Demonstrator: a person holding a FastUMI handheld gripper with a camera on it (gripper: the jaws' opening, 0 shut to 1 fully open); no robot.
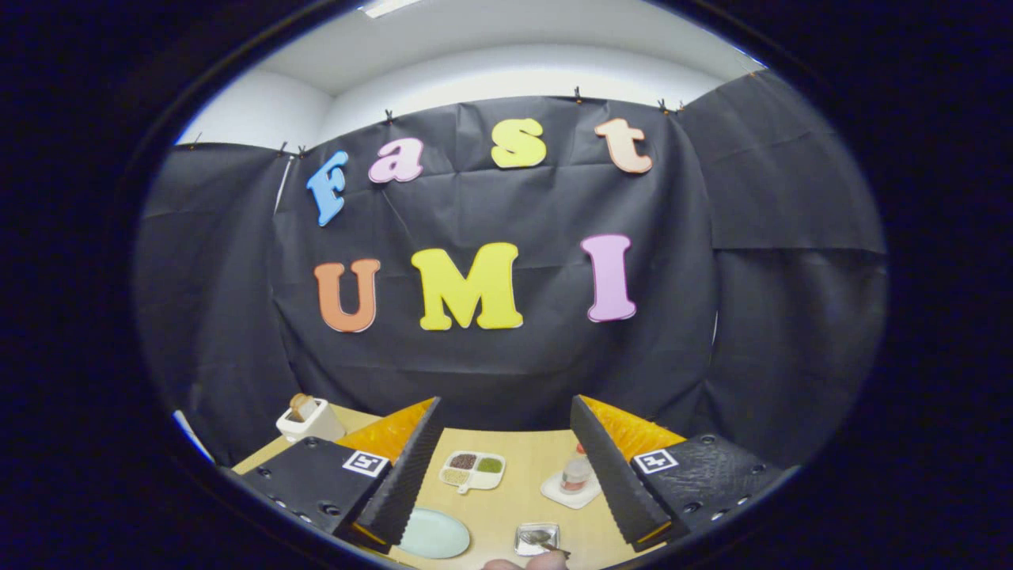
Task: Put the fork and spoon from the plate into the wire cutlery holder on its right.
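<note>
Hand-held gripper nearest, fingers spread wide, holding nothing, raised above the desk. Beyond and between the fingers: pale plate by the left finger, divided dish further off, bottle on a coaster beside the right finger, small shiny tray with what looks like a spoon or fork; cannot tell which. Probably best: tilt down, centre over the handle, close across its narrow width.

The plate is partly covered by the left finger of the gripper. The small metal tray is blurred, and the utensil on it cannot be identified. Fingertips of a person are cut off at the bottom.
</note>
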